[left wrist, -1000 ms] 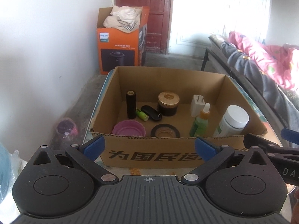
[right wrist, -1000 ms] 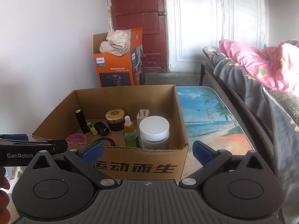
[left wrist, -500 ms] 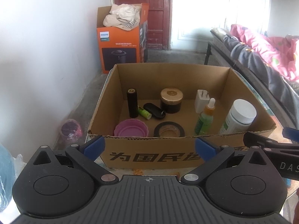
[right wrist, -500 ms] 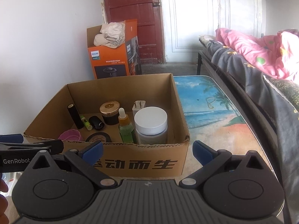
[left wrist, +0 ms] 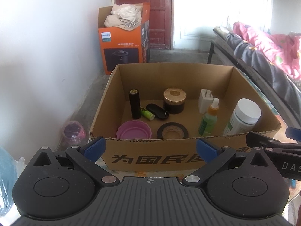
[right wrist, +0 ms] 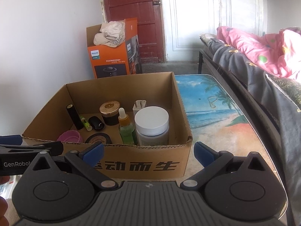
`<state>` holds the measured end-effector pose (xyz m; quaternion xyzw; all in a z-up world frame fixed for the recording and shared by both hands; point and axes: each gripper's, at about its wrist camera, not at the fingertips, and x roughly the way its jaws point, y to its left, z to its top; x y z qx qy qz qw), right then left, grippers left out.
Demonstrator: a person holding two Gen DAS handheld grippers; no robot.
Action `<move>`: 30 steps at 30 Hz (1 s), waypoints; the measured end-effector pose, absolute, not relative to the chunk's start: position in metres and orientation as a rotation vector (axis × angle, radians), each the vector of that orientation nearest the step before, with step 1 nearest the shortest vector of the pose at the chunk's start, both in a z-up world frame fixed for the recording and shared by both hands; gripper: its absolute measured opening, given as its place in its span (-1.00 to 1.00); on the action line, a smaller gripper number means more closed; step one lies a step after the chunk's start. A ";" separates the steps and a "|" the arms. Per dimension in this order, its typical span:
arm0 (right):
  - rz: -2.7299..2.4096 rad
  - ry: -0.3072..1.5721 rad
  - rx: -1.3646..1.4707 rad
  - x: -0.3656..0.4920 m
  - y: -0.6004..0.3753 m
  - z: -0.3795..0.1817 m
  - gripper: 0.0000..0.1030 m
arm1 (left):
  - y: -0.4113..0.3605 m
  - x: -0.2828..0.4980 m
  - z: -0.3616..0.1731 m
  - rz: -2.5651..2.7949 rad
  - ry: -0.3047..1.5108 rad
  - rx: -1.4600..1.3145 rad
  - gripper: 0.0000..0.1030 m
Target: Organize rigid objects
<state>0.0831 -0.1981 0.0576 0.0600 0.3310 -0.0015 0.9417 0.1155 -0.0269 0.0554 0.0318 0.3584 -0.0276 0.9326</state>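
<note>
Left wrist view: left gripper (left wrist: 149, 147) spread wide, empty, short of cardboard box (left wrist: 154, 162) on desk (right wrist: 210, 109). Right gripper (right wrist: 148, 151) likewise open, empty. Beyond near wall: pink cup (left wrist: 134, 132), tape roll (left wrist: 172, 132), dropper bottle (left wrist: 208, 119) upright, nearer right gripper.
</note>
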 end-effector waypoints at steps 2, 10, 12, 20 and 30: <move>-0.003 0.675 0.119 0.083 -0.197 0.058 1.00 | -0.027 0.115 0.055 -0.056 0.735 0.065 0.99; -0.002 0.673 0.106 0.083 -0.195 0.059 1.00 | -0.025 0.114 0.057 -0.049 0.729 0.067 0.99; -0.001 0.675 0.109 0.083 -0.195 0.059 1.00 | -0.024 0.114 0.056 -0.049 0.731 0.068 0.99; -0.002 0.681 0.109 0.084 -0.196 0.058 1.00 | -0.026 0.114 0.056 -0.047 0.738 0.069 0.99; -0.003 0.685 0.106 0.084 -0.198 0.058 1.00 | -0.026 0.115 0.056 -0.045 0.744 0.068 0.99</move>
